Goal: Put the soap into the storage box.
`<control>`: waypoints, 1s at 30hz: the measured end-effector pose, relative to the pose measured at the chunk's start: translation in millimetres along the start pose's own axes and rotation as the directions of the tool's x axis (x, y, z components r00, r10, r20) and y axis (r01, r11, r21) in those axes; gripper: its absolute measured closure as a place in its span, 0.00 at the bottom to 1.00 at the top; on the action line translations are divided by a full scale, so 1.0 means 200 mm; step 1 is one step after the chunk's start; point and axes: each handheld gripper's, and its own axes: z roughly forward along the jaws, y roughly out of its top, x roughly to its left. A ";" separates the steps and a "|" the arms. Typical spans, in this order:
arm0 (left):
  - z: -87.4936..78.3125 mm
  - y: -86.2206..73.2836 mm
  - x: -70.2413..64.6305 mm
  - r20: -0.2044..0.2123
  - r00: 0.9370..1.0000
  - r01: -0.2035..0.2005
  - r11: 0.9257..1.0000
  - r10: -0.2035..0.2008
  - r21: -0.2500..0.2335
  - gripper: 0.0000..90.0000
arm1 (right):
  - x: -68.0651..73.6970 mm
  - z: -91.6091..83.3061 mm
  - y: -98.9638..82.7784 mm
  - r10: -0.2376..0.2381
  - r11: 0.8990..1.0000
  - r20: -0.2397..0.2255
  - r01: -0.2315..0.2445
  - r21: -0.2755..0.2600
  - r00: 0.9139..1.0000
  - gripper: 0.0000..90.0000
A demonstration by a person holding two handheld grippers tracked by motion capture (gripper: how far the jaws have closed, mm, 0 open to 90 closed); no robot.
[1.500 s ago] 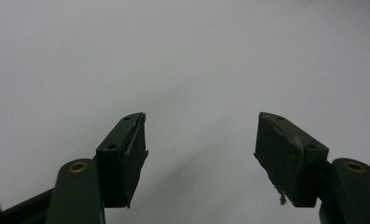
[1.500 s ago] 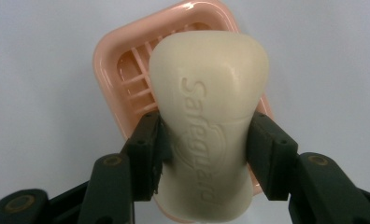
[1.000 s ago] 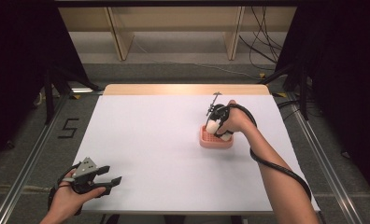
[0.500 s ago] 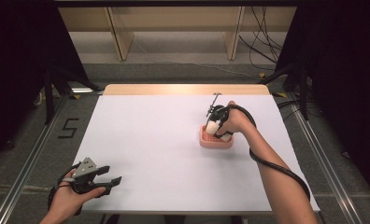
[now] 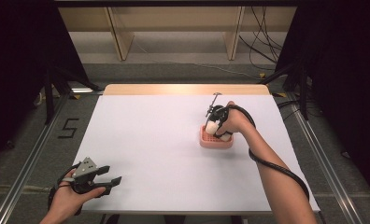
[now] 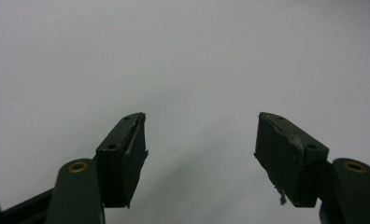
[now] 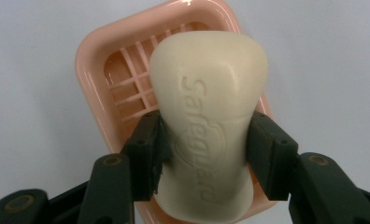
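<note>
Right gripper (image 7: 206, 140) is pinching a cream soap bar (image 7: 209, 107) embossed "Safeguard" over the pink soap dish (image 7: 96, 70). Left gripper (image 6: 199, 154) is resting spread and empty near the white tabletop's (image 5: 150, 135) front edge, with open room all around.

1. My high view looks forward and down from the near edge, taking in the whole white surface (image 5: 164, 140).
2. My left gripper view faces bare surface, seemingly close.
3. My right gripper view sits very near the soap (image 7: 209, 121) and pink dish (image 7: 96, 70), shared with the high view.
</note>
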 end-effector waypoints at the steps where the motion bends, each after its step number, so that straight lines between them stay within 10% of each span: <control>1: 0.00 0.00 0.00 -0.001 1.000 -0.002 1.000 0.002 -0.002 0.37 | 0.00 0.00 0.00 0.000 1.000 0.000 0.000 0.000 1.000 0.56; 16: 0.01 0.00 -0.01 -0.006 1.000 0.007 1.000 -0.007 -0.014 0.37 | 0.03 -0.08 -0.01 0.075 0.995 -0.021 -0.076 -0.058 0.997 0.48; 24: 0.03 0.00 -0.02 -0.003 1.000 0.031 0.999 -0.031 -0.015 0.37 | 0.09 -0.18 -0.11 0.215 0.961 -0.018 -0.215 -0.173 0.976 0.48; 27: 0.01 0.00 -0.01 0.004 1.000 0.005 1.000 -0.005 0.009 0.37 | 0.17 -0.18 -0.22 0.302 0.928 -0.050 -0.305 -0.215 0.952 0.54; 30: 0.02 0.00 -0.01 -0.003 1.000 0.007 1.000 -0.007 0.005 0.37 | 0.22 -0.16 -0.29 0.328 0.921 -0.071 -0.335 -0.198 0.942 0.57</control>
